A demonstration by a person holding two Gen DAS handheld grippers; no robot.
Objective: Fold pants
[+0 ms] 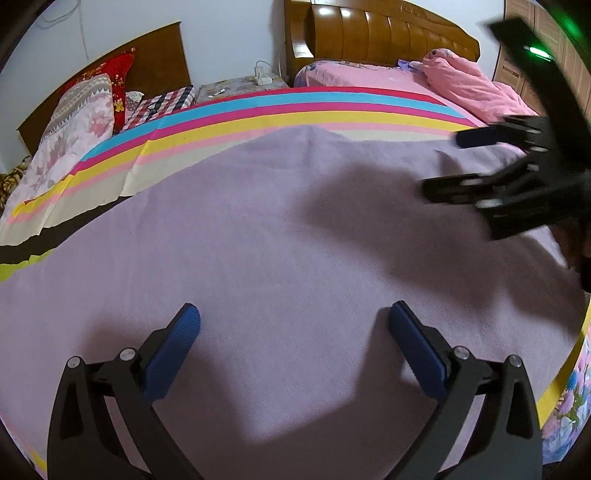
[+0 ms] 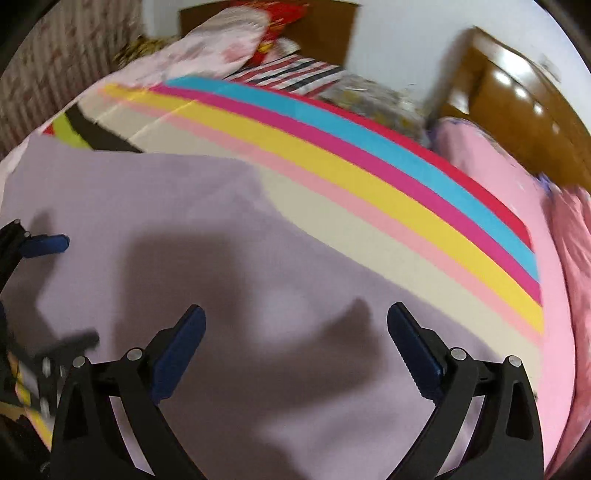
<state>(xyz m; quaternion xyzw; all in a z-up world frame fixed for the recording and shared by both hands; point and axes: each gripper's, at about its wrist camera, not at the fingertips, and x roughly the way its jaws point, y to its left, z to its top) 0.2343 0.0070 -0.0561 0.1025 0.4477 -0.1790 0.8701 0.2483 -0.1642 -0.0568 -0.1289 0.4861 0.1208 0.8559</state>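
The lilac pants (image 1: 258,236) lie spread flat on the striped bedsheet, filling most of the left wrist view, and also show in the right wrist view (image 2: 166,206). My left gripper (image 1: 293,314) hovers just above the cloth, jaws wide open and empty. My right gripper (image 2: 295,317) is also wide open and empty above the pants; it shows in the left wrist view (image 1: 441,162) at the right, above the pants' far right part. The left gripper shows at the left edge of the right wrist view (image 2: 62,291), blurred.
A rainbow-striped sheet (image 1: 258,110) covers the bed beyond the pants. A pink duvet (image 1: 469,85) and wooden headboard (image 1: 380,33) are at the far right, pillows (image 1: 85,110) at the far left. The bed edge (image 1: 561,376) runs at the right.
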